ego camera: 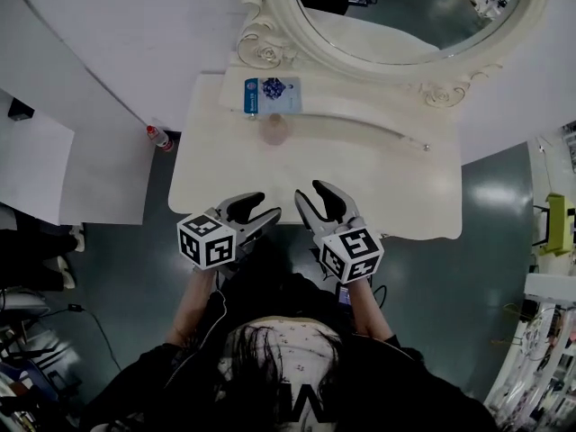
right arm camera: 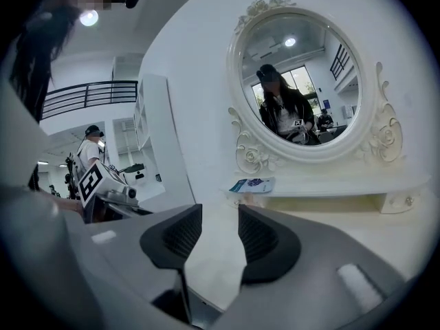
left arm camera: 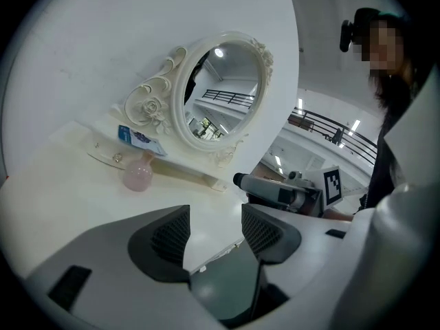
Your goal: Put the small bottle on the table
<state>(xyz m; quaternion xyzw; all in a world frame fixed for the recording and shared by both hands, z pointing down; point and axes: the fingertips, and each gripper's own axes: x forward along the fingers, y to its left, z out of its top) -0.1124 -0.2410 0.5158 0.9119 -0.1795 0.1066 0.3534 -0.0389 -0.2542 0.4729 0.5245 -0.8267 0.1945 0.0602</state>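
The small pink bottle (ego camera: pixel 274 130) stands upright on the white vanity table (ego camera: pixel 405 196), just in front of the mirror's low shelf; the left gripper view has the bottle (left arm camera: pixel 139 175) far ahead to the left. My left gripper (ego camera: pixel 256 212) hovers at the table's front edge, open, with nothing between its jaws (left arm camera: pixel 214 222). Beside it my right gripper (ego camera: pixel 315 193) is also open and empty (right arm camera: pixel 220 225). In the right gripper view the bottle (right arm camera: pixel 246 199) only peeks above the right jaw. Both grippers are well short of the bottle.
An ornate oval mirror (ego camera: pixel 405 16) rises at the table's back, with a blue card (ego camera: pixel 270 94) on its shelf. A small knob (ego camera: pixel 426 148) sits at the shelf's right end. A red-capped bottle (ego camera: pixel 159 138) lies on the floor left of the table, by white panels (ego camera: pixel 54 169).
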